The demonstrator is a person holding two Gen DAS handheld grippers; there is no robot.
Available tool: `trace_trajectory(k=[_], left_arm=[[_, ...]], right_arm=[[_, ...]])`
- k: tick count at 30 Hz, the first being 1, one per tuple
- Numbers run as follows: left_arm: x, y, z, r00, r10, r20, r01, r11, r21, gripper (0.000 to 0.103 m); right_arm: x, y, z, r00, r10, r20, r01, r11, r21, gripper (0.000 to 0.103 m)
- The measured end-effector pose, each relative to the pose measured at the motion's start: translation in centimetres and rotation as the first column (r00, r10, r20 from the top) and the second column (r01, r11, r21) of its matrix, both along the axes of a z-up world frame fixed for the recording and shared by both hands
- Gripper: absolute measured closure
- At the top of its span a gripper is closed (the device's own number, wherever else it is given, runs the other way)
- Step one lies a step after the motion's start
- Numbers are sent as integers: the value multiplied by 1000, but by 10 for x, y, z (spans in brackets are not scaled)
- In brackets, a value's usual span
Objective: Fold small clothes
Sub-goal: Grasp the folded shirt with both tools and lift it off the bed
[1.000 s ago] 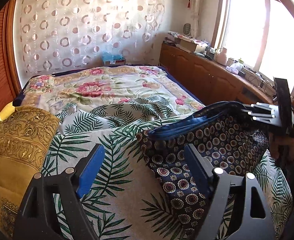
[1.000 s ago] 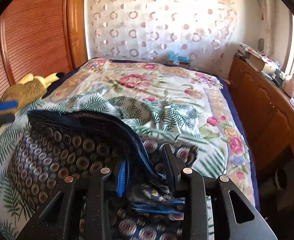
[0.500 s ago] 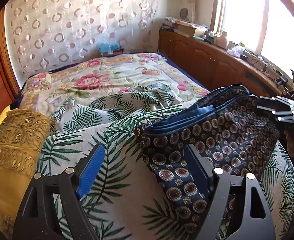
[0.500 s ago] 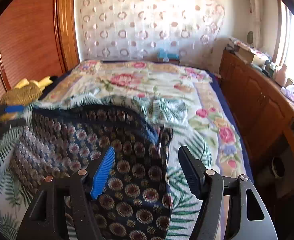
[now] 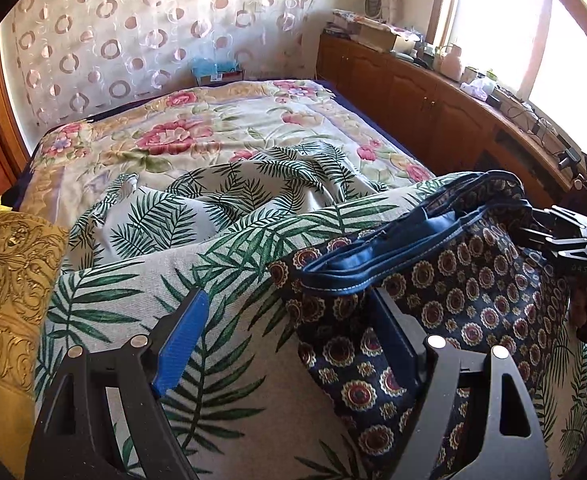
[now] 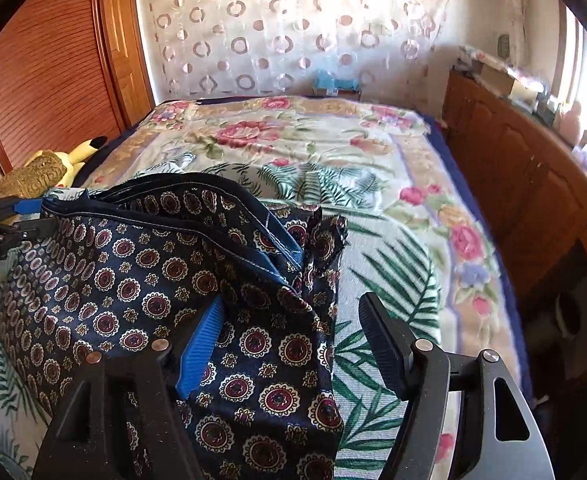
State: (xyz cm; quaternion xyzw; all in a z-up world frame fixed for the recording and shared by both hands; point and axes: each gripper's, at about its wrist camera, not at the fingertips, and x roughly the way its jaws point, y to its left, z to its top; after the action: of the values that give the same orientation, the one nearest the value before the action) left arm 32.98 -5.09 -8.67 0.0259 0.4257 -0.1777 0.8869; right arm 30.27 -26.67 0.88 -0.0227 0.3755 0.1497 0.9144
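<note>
Navy patterned shorts [image 5: 445, 304] on palm-leaf sheet [image 5: 197, 280], left gripper [image 5: 289, 344] and right gripper [image 6: 289, 344] fingers spread wide, holding nothing

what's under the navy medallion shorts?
The navy medallion-print garment lies on the palm-leaf sheet, which shows around its edges, over a floral bedspread. Anything directly beneath the garment is covered and cannot be seen.

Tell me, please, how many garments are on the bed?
1: the navy medallion-print garment lies on the palm-leaf sheet, close to both cameras. Others may be hidden beneath that sheet.
</note>
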Motion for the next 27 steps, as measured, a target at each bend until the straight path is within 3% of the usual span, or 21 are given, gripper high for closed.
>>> trace_trajectory(k=[3,8,15,18,19,21,23,25,27], left_arm=[[6,-3,-3,1000,-10,-22,10,1000,-13,21],[9,-7,-4,999,-28,-28,27,999,-38,21],[11,-15,-6,998,-63,-26,63,998,-29,21],[11,-16,-6,997,-75,-12,75,997,-25,26],[12,-16,-6,997,-77,-11,77,997,-27,30],[13,-17,-4,996,-86,-9,86,995,-41,47],[14,-17,-3,996,-92,-14,91,994,-52,72],[12,-19,-2,993,-111,-28,108,992,-71,85],[7,-20,3,992,-123,-19,121,990,-77,91]], right_arm=[[3,-5,-2,999,15,-34,-13,999,50,32],[7,-3,0,997,67,-31,-66,997,44,33],[6,-2,-1,994,107,-21,-107,994,26,51],[7,-3,-2,993,119,-21,-118,992,33,60],[7,-4,-2,992,124,-21,-123,992,37,63],[7,-5,-3,990,137,-22,-136,989,56,78],[6,-5,-4,989,149,-24,-147,986,77,84],[5,-5,-4,990,141,-14,-139,987,76,87],[1,-5,-3,993,121,4,-121,990,69,89]])
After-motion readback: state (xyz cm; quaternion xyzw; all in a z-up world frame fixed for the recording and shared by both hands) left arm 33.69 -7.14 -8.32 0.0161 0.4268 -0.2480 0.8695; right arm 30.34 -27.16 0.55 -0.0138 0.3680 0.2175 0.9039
